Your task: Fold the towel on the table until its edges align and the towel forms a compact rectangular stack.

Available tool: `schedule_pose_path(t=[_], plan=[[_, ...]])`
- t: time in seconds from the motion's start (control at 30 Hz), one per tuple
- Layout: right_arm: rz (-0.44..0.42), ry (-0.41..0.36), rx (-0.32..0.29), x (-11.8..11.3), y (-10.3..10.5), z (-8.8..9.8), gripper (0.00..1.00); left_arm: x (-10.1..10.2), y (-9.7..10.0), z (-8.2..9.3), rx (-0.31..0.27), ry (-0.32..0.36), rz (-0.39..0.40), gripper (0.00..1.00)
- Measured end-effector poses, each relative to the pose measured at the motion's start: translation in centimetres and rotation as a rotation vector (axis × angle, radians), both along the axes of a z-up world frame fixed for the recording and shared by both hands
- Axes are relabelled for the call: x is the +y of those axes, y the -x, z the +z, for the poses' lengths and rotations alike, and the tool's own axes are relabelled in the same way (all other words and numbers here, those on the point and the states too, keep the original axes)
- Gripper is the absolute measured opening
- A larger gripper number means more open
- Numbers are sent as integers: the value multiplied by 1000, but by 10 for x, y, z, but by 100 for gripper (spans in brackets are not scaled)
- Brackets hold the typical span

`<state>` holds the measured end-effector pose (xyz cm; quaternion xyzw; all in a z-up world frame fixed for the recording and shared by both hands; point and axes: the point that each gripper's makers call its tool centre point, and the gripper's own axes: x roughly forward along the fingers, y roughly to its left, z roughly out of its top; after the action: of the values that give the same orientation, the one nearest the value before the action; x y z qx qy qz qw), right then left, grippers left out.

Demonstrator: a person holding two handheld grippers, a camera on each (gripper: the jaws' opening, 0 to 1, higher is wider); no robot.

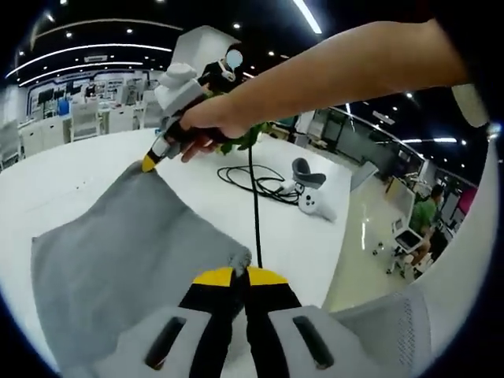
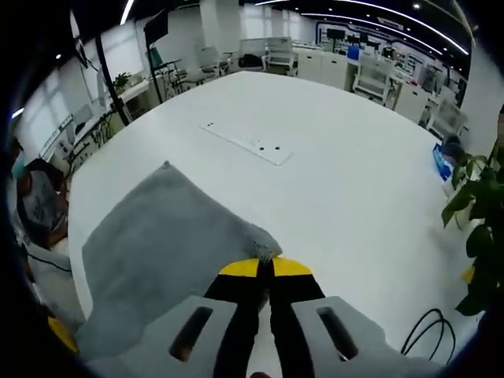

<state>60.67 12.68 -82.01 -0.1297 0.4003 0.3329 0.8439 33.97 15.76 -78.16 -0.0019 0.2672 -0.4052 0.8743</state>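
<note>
1. Lying flat on the white table [image 1: 71, 177], the grey towel [image 1: 118, 260] spreads across the near part of the left gripper view; in the right gripper view it covers the lower left of the table surface.
2. Left gripper [image 1: 240, 276]: yellow-tipped jaws closed together on a corner of the towel, the fabric bunched slightly at the tips.
3. Right gripper [image 2: 264, 266]: yellow-tipped jaws closed on another towel corner, a small tuft of cloth showing between the tips. In the left gripper view this same tool appears at upper centre, its yellow tip touching the towel's far corner.
4. Hand [image 1: 209, 122]: wrapped around the right gripper's handle, forearm reaching in from the upper right of the left gripper view.
5. Black cable [image 1: 256, 181]: coiled loosely on the table beyond the towel, one strand running toward the left gripper.
6. White controller [image 1: 315, 203]: resting on the table just beside the cable coil.
7. Green plant [image 2: 476, 213]: leaves at the right edge of the right gripper view, well apart from the towel.
8. Inset panel [image 2: 246, 143]: long rectangular plate in the tabletop, beyond the towel.
</note>
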Motion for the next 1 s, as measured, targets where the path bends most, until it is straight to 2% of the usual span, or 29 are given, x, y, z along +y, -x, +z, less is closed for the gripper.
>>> schedule_pose_path(t=[0.4, 0.7, 0.8, 1.0], plan=[[-83, -22, -4, 18, -5, 22, 0, 28, -1, 25, -109, 29, 33, 4], [-132, -73, 0, 38, -8, 37, 0, 49, 4, 36, -136, 54, 55, 4], [-136, -87, -6, 50, -1, 48, 0, 55, 5, 41, -150, 61, 67, 4], [-151, -97, -7, 62, 4, 58, 0, 72, 4, 51, -181, 81, 104, 4]])
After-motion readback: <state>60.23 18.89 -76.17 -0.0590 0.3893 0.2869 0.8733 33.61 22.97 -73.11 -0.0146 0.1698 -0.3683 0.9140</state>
